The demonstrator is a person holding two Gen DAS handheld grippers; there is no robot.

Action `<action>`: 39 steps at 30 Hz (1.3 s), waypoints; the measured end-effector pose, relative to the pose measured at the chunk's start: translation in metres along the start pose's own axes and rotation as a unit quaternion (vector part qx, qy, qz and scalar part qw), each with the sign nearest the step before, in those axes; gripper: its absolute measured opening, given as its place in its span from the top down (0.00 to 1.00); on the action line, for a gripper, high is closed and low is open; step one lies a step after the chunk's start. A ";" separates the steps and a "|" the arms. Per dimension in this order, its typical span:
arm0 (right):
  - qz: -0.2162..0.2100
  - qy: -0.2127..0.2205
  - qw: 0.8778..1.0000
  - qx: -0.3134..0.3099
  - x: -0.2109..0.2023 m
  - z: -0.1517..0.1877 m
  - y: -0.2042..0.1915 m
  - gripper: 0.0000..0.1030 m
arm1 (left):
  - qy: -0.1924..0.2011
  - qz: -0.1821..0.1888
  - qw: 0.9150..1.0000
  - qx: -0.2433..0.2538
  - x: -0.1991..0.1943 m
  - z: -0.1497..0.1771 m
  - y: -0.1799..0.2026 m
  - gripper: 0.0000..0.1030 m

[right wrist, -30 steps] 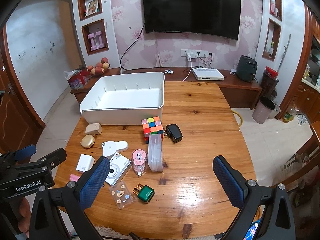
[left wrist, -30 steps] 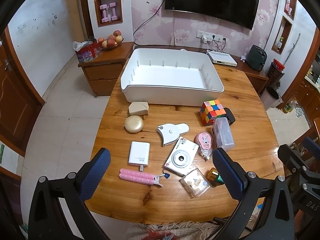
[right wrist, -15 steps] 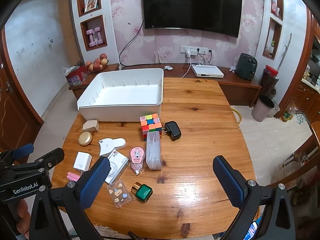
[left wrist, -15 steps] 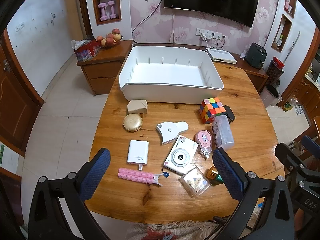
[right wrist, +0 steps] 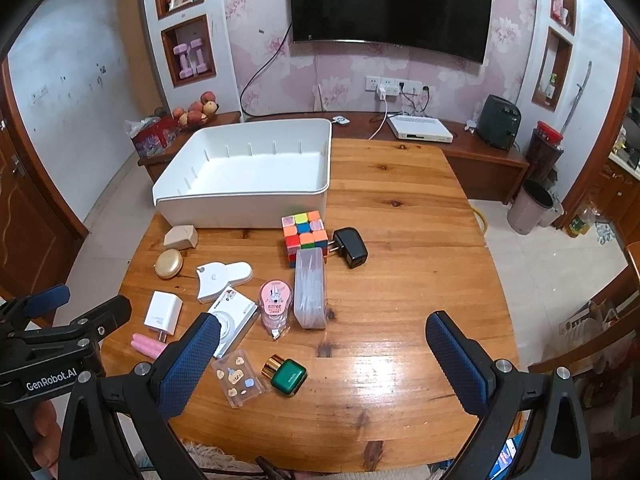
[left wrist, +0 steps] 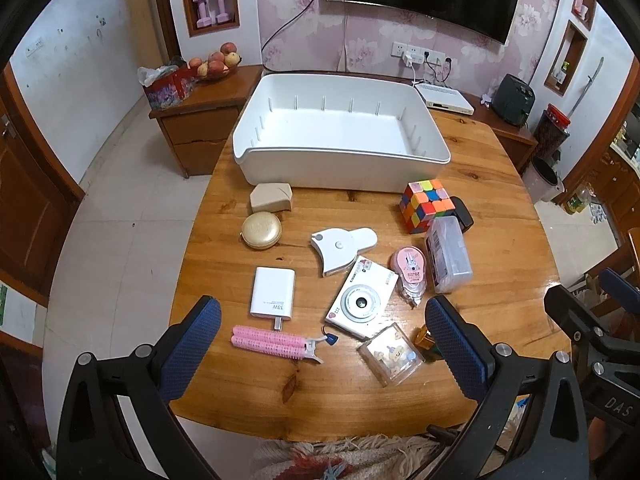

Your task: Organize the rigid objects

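An empty white bin [left wrist: 340, 136] [right wrist: 248, 176] stands at the far left of the wooden table [left wrist: 500, 200]. In front of it lie a colour cube [left wrist: 426, 204] [right wrist: 305, 236], a black charger [right wrist: 351, 247], a clear case [left wrist: 448, 260], a white camera [left wrist: 362, 302], a white power bank [left wrist: 273, 293], pink rollers [left wrist: 272, 342], a gold compact [left wrist: 262, 231] and a green bottle [right wrist: 287, 375]. My left gripper [left wrist: 322, 350] is open above the near edge, over the rollers. My right gripper [right wrist: 322, 362] is open over the near middle.
A beige box [left wrist: 271, 197], a white tape dispenser [left wrist: 342, 246], a pink tape roller [left wrist: 409, 270] and a clear sticker box [left wrist: 391, 354] also lie on the table. A sideboard [left wrist: 200, 120] with fruit stands behind left, a bin [right wrist: 532, 206] on the floor right.
Both grippers have drifted slightly, so the table scene shifts a little in both views. No object has moved and both grippers stay open.
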State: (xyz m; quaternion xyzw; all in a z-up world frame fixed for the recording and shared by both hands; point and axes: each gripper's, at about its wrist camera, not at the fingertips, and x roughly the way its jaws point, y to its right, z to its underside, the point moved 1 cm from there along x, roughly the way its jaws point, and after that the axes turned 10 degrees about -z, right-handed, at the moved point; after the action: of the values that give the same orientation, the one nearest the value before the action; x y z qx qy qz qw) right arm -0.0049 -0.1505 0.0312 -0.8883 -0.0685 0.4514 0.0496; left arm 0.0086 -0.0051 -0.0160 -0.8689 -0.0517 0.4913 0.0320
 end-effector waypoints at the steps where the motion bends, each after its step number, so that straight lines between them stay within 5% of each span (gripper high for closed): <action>1: -0.001 -0.002 1.000 0.000 0.001 0.000 0.000 0.00 | -0.002 0.000 1.000 0.000 0.001 0.000 0.000 0.01; 24: 0.003 -0.092 0.996 -0.008 0.059 -0.002 0.008 0.00 | -0.104 -0.010 0.994 0.022 0.073 0.006 -0.001 0.01; 33: -0.023 -0.177 0.984 0.024 0.115 0.023 0.026 0.02 | -0.201 0.044 0.979 -0.001 0.119 0.036 -0.013 0.01; 39: -0.053 -0.222 0.972 0.060 0.138 0.039 0.031 0.10 | -0.217 0.035 0.976 -0.012 0.129 0.048 -0.022 0.01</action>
State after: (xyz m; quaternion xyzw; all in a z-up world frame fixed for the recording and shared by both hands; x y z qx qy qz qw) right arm 0.0465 -0.1571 -0.1060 -0.7563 -0.0972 0.6376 0.1097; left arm 0.0325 0.0326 -0.1484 -0.7434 -0.0326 0.6680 -0.0081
